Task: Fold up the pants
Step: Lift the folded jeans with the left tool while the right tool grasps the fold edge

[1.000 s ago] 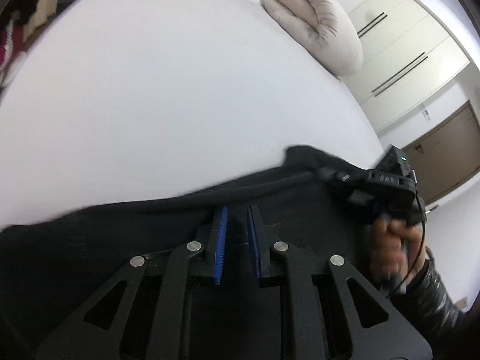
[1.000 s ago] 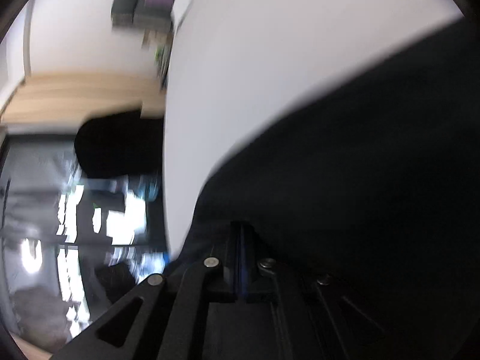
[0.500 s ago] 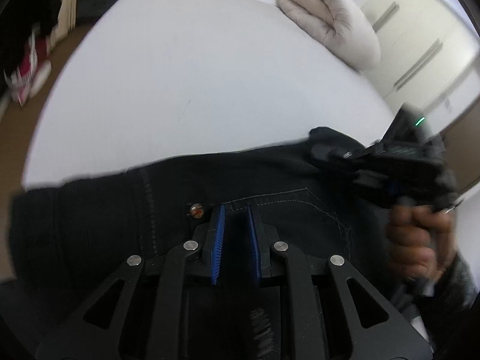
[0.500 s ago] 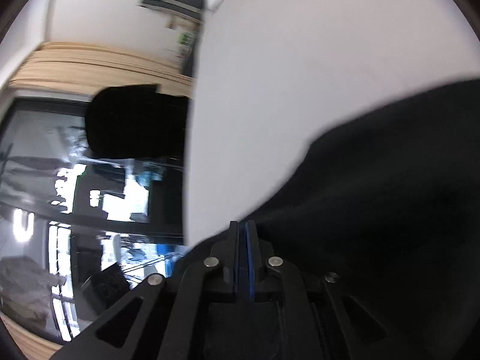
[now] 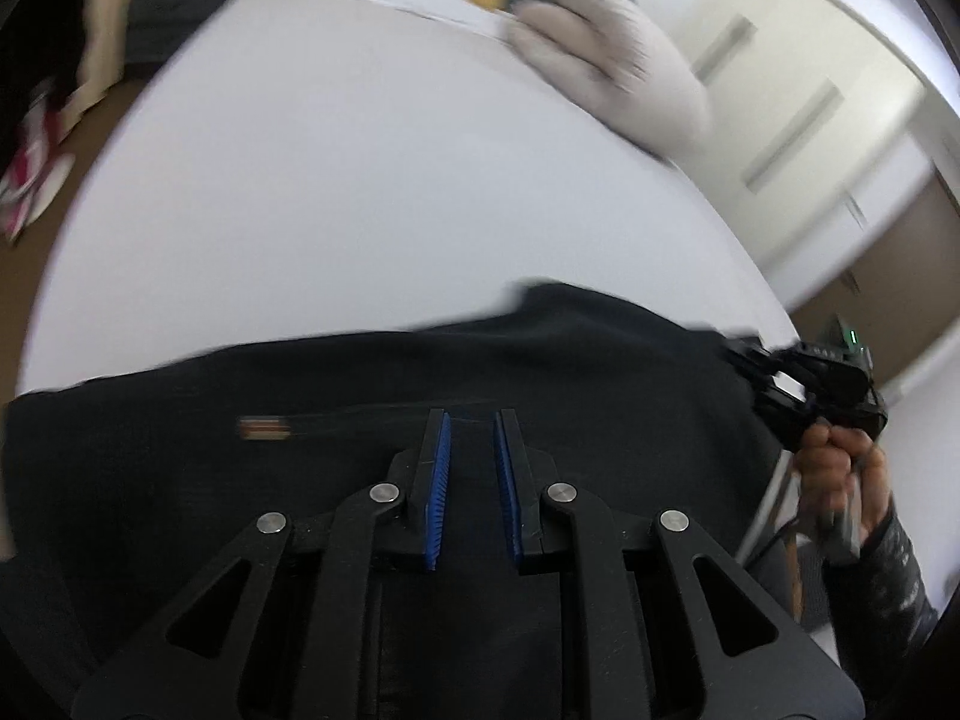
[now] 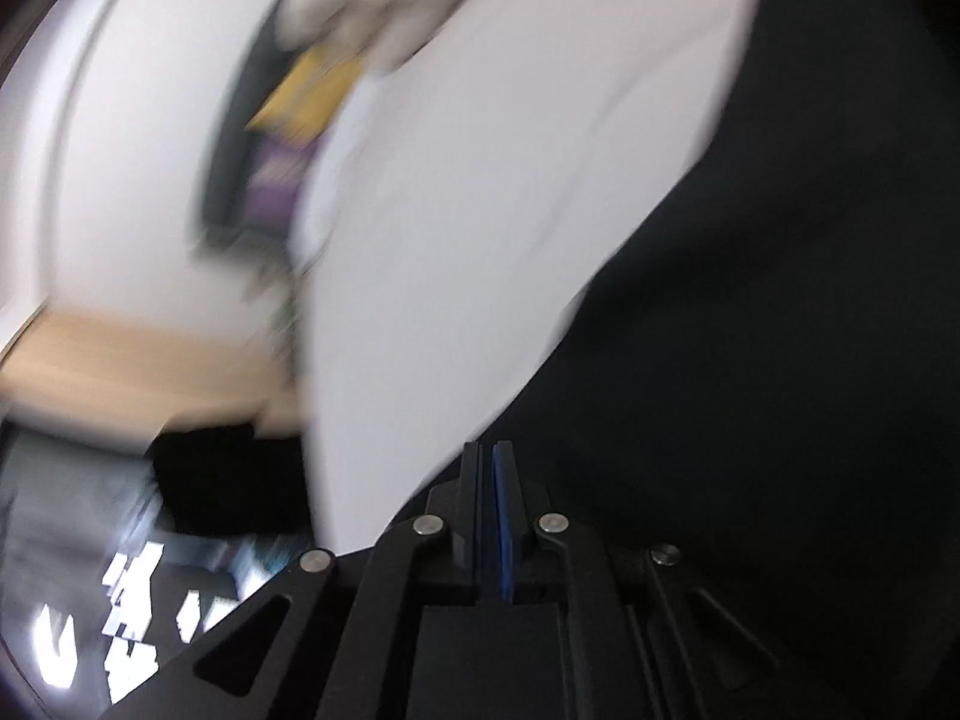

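The left gripper [image 5: 470, 420] angles down over the black pants [image 5: 360, 396], jaws a narrow gap apart with dark cloth between, whether pinched I cannot tell; the right gripper [image 6: 493, 450], at three o'clock in a hand [image 5: 840, 462], has jaws just opening, nearly closed; the pants lie on the white bed [image 5: 360, 180], six o'clock; since earlier, both views have swung; a small label [image 5: 264, 427] is blurred, unreadable.

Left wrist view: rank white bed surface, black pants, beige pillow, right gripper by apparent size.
1. White bed surface
2. Black pants, though nearness to the camera inflates them
3. Beige pillow
4. Right gripper, smallest
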Demonstrator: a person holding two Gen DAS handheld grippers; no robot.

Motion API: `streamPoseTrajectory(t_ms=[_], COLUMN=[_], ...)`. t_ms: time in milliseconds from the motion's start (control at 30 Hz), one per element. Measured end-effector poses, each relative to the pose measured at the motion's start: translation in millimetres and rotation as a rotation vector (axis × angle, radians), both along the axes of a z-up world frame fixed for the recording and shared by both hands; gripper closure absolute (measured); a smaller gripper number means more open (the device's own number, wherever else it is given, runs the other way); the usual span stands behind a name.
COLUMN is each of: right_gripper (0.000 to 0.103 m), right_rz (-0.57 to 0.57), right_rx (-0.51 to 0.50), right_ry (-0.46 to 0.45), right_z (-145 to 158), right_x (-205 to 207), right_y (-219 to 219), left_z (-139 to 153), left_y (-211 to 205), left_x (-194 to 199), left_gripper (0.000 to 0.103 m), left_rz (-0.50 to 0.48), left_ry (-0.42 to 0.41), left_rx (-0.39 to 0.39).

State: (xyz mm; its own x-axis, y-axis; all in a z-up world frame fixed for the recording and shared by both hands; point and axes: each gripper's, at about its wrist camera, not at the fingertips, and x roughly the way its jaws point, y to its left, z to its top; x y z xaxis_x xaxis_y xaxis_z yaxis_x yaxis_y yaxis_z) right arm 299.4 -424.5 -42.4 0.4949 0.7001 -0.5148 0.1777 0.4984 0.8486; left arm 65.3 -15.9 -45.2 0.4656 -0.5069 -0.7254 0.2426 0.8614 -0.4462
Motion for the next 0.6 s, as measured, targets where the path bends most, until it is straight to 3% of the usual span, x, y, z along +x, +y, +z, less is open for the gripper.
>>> streamPoseTrajectory(t_ms=[100, 133, 167, 200, 233, 300, 433, 600], right_gripper=[0.095, 0.095, 0.103, 0.103, 0.103, 0.103, 0.103, 0.103], right_rz=[0.18, 0.203, 0.187, 0.169, 0.127, 0.027, -0.204, -0.503], right_rx=[0.049, 0.029, 0.014, 0.043, 0.085, -0.01, 0.027, -0.065], right_ry=[0.051, 0.086, 0.104, 0.102, 0.087, 0.051, 0.021, 0.008], right_z=[-18.9, -35.4, -46.9, -52.3, -53.5, -41.9, -41.9, -28.2], right_x=[-8.5, -10.1, 1.4, 4.1, 5.3, -2.9, -7.1, -21.0], right_y=[68.3, 83.9, 92.6, 95.0, 79.6, 32.8, -81.1, -201.9], left_z=[-17.3, -30.3, -40.0, -41.1, -41.7, -41.8, -44.2, -45.0], left_y=[-35.0, -38.8, -37.5, -33.9, -30.2, -27.4, -32.1, -35.7], left_x=[-0.3, -1.0, -3.7, -8.4, -11.9, -14.0, -16.9, -17.9], left_gripper=[0.087, 0.087, 0.088, 0.088, 0.088, 0.088, 0.088, 0.088], left_rz=[-0.08, -0.086, -0.083, -0.079, -0.073, -0.068, -0.07, -0.065], left_ry=[0.028, 0.066, 0.082, 0.068, 0.064, 0.069, 0.059, 0.055], left_rx=[0.102, 0.128, 0.131, 0.113, 0.101, 0.095, 0.122, 0.11])
